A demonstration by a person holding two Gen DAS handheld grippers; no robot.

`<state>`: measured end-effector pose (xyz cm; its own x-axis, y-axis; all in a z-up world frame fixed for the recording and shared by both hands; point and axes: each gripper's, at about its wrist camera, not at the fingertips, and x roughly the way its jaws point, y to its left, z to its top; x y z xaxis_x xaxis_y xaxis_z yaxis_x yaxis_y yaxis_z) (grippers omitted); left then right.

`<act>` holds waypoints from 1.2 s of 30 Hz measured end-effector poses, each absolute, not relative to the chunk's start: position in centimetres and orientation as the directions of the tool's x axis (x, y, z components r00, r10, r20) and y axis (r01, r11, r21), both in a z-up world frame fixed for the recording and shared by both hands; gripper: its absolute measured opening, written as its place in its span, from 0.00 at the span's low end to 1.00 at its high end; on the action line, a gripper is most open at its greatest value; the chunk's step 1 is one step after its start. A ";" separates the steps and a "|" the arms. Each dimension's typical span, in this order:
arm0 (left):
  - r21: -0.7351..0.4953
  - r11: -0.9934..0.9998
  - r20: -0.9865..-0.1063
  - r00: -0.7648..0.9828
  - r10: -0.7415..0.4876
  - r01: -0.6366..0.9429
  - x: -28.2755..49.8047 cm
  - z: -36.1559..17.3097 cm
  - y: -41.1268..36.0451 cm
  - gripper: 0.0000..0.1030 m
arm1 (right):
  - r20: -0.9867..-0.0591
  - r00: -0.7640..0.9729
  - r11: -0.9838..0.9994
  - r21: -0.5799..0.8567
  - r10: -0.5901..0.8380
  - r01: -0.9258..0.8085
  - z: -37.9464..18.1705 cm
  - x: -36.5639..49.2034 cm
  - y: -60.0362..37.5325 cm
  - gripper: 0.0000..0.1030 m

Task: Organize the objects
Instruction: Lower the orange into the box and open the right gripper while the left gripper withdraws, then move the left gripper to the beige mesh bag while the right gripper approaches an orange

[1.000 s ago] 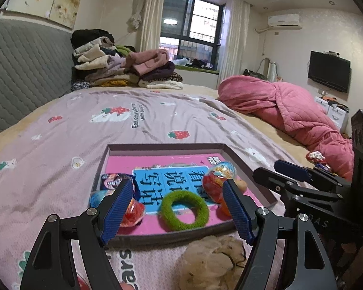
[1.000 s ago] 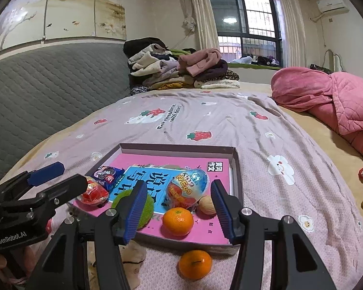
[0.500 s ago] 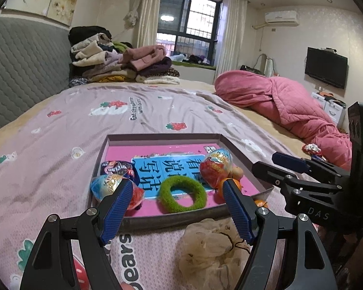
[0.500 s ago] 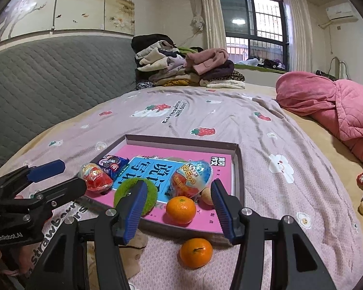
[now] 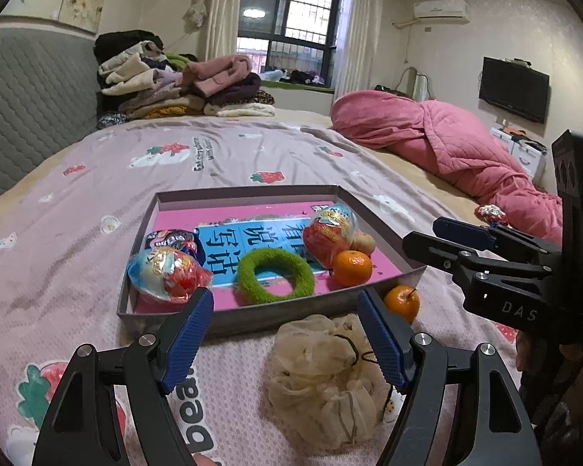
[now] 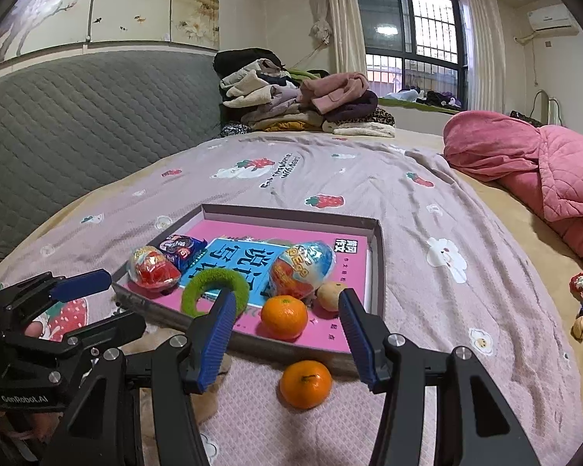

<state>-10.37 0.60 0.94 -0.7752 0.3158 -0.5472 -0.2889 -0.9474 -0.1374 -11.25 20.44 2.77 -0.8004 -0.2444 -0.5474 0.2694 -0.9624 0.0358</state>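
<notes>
- The left tool [image 5: 285, 334] hangs low in the left wrist view, its blue ribbed fingers [image 5: 188, 339] spread well apart and gripping nothing; a crumpled beige mesh pouch with a dark drawstring [image 5: 326, 372] lies on the bed just under and between them.
- The right tool [image 6: 287, 338] is likewise wide apart and empty; in the lower centre of the right wrist view a loose orange mandarin [image 6: 305, 383] sits on the pink strawberry-print bedsheet [image 6: 408, 202] between its fingers, just outside the near wall of the shallow grey cardboard tray [image 6: 377, 256].
- The step in hand looks like picking up what remains outside the tray. For the mandarin, I would lower the right tool straight down, centre the fruit between the pads and close gently, since it is round and may roll on the soft sheet.
- The pouch is limp; the left tool should pinch its bunched top, not the loose skirt.
- Inside the tray, on a pink and blue book cover, lie a fuzzy green ring [image 5: 276, 275], a second mandarin [image 6: 284, 317], two foil-wrapped egg toys [image 6: 301, 270], a small snack packet and a pale round fruit.
- The near tray wall stands in the way, so each item must be lifted over it; free space is toward the far side.
- A rumpled pink quilt [image 5: 439, 143] lies at right, folded clothes at upper centre.
</notes>
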 end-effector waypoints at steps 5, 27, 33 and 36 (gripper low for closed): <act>-0.150 -0.944 -0.568 -0.756 0.326 -0.295 -10.0 0.8 0.5 0.75 | -0.557 -0.795 -0.963 0.035 -0.241 0.268 2.5 -10.9 21.1 0.53; -0.141 -0.935 -0.646 -0.686 0.336 -0.326 -9.0 -1.4 0.4 0.75 | -0.632 -0.733 -0.959 0.056 -0.250 0.279 -0.1 -9.6 22.4 0.53; -0.144 -0.937 -0.665 -0.670 0.330 -0.318 -9.1 -1.8 0.3 0.75 | -0.660 -0.707 -0.958 0.074 -0.255 0.277 -0.9 -9.7 22.3 0.53; -0.147 -0.938 -0.681 -0.655 0.327 -0.315 -9.3 -2.2 0.3 0.75 | -0.669 -0.698 -0.956 0.072 -0.257 0.283 -1.2 -9.7 22.0 0.53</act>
<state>-9.29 0.30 -2.16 -0.6550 0.3266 -0.6814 -0.3145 -0.9378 -0.1472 -9.70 22.03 -1.21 -0.6979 -0.2567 -0.6687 0.2830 -0.9564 0.0717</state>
